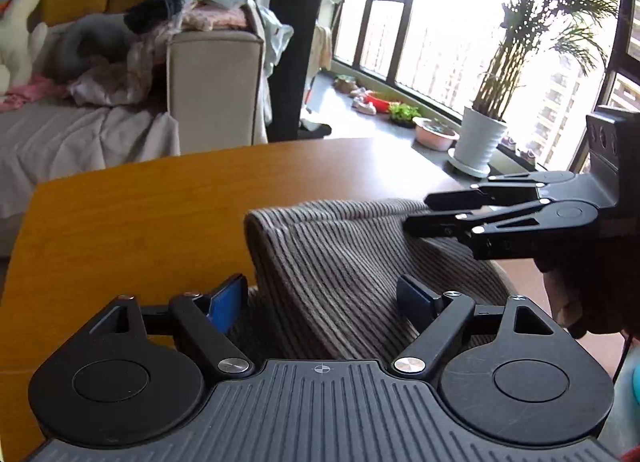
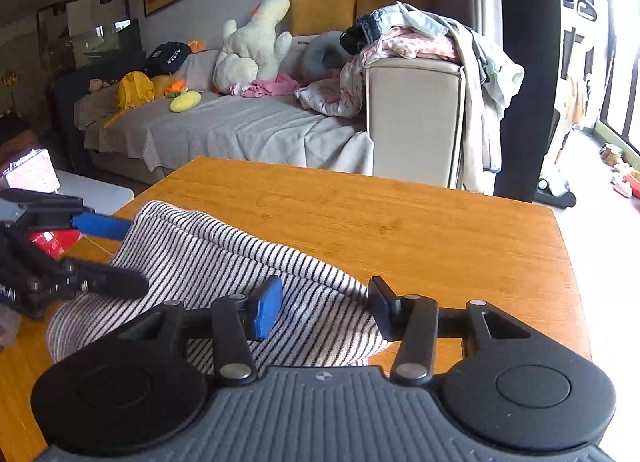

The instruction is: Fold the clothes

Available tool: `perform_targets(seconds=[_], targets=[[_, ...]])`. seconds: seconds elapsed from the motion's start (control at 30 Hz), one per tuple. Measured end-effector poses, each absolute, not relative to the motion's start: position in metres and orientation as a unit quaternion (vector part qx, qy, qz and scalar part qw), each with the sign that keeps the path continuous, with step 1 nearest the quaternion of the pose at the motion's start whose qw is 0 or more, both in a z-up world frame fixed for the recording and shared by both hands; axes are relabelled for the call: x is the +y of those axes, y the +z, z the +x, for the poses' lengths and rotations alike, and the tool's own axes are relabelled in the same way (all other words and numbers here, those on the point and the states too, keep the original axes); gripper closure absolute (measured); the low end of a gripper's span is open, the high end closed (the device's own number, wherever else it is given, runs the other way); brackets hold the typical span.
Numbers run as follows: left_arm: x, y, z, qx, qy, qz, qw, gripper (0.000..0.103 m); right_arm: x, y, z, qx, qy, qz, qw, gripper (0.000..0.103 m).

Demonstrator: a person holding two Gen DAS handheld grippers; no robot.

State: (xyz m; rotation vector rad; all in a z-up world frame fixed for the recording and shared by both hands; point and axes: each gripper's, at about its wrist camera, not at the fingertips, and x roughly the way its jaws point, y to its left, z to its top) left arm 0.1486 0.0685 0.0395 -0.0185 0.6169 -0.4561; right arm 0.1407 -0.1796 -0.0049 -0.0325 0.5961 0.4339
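Note:
A grey-and-white striped garment (image 1: 340, 262) lies bunched on the wooden table (image 1: 140, 222), its near part heaped up in a loose fold. My left gripper (image 1: 322, 302) is open, its blue pads wide apart on either side of the heap. My right gripper (image 1: 416, 213) reaches in from the right at the cloth's far edge. In the right wrist view the striped garment (image 2: 224, 258) spreads under my right gripper (image 2: 325, 310), which is open with cloth below the gap. My left gripper (image 2: 136, 258) straddles the cloth's left edge there.
The table (image 2: 400, 230) ends a little beyond the cloth. Behind it stands a sofa (image 2: 248, 126) with a plush toy (image 2: 256, 46) and a pile of clothes (image 2: 416, 42) on its armrest. A potted plant (image 1: 480, 138) stands by the window. A hand (image 1: 592, 294) holds the right gripper.

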Motion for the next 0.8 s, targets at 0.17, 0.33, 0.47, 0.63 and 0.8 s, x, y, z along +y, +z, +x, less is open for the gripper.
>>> perform_targets(seconds=[0.17,0.33,0.47,0.63,0.8], targets=[[0.072,0.057,0.160,0.272,-0.237,-0.022,0.932,0.013,-0.218,0.008,0.092,0.287,0.191,0.079,0.935,0.030],[0.052,0.026,0.191,0.312,-0.237,0.005,0.920,0.013,-0.239,-0.025,0.072,0.376,0.207,0.217,0.877,0.026],[0.065,0.005,0.200,0.336,-0.240,-0.046,0.910,0.010,-0.227,-0.055,0.078,0.427,0.223,0.290,0.827,0.027],[0.083,-0.004,0.192,0.351,-0.236,-0.076,0.903,0.011,-0.199,-0.059,0.102,0.422,0.229,0.264,0.836,0.029],[0.108,-0.007,0.176,0.354,-0.208,-0.103,0.906,0.015,-0.184,-0.054,0.133,0.404,0.232,0.220,0.857,0.030]])
